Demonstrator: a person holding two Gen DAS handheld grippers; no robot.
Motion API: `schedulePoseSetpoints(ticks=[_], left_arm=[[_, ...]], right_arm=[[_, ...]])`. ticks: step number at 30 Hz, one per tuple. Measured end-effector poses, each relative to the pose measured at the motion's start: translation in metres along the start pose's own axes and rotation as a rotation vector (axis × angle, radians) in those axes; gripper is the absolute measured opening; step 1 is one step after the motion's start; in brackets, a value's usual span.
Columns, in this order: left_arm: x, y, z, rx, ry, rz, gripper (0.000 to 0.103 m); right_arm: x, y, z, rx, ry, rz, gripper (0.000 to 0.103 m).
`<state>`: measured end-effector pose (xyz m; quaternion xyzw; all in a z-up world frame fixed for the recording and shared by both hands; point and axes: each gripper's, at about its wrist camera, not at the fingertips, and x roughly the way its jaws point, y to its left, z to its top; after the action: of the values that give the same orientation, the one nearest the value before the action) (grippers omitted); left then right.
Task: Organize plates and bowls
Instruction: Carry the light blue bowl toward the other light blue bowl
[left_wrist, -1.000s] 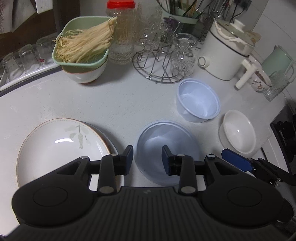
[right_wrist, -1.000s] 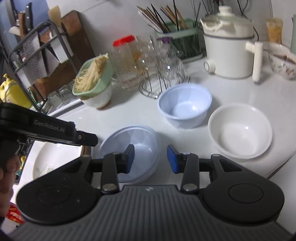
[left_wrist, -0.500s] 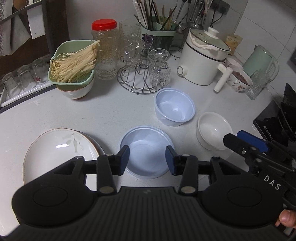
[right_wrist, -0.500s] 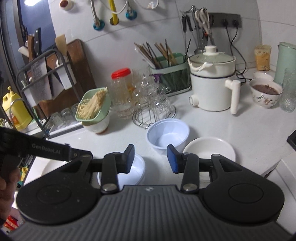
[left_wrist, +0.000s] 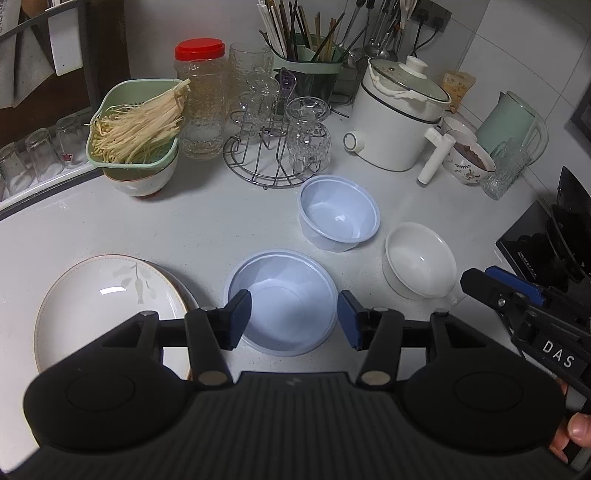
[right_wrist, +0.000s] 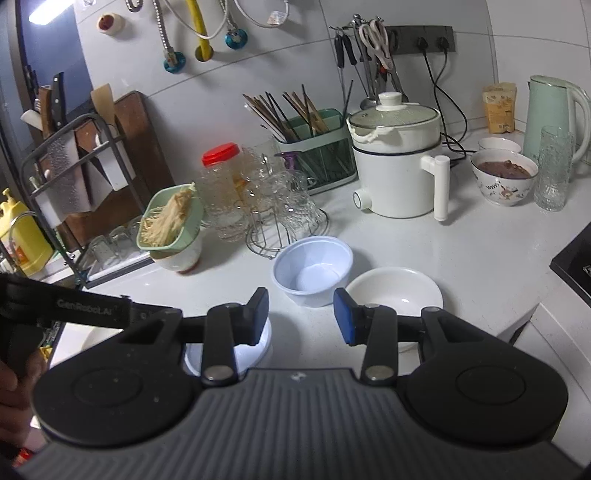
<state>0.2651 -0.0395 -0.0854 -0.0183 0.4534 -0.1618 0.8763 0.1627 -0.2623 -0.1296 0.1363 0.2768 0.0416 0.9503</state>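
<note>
The wide, shallow, pale blue translucent plastic bowl sits upright on the white speckled countertop, directly beneath and just ahead of your left gripper. Its rim spans almost exactly the gap between the two blue pads, so the bowl lies centred on the jaw line. Those jaws are opening as you hover, with nothing gripped; the bowl below is not touched by either pad.

Just to its left is the white ceramic plate with a leaf motif, resting on another plate whose edge shows beneath it. Beyond it, up and to the right, stands the deeper pale blue plastic bowl, and right of that, nearly touching, the small white ceramic bowl.

Your right gripper hangs higher with its jaws at a middling gap, empty, aimed toward the deeper blue bowl and the white bowl; the shallow bowl is mostly hidden under its left finger.

So your left hand is the nearer one to the shallow bowl. Being round, the bowl has no long axis; I judge the grasp turns on dropping one pad inside the rim and one outside.
</note>
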Motion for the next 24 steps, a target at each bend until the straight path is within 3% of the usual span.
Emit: schedulePoseSetpoints(ticks=[11, 24], left_arm=[[0.017, 0.008, 0.011, -0.003, -0.016, 0.010, 0.059], [0.053, 0.019, 0.039, -0.077, -0.043, -0.053, 0.063]], right_arm=[[0.027, -0.005, 0.002, 0.032, 0.027, -0.005, 0.042], [0.064, -0.016, 0.013, 0.004, 0.043, -0.017, 0.042]])
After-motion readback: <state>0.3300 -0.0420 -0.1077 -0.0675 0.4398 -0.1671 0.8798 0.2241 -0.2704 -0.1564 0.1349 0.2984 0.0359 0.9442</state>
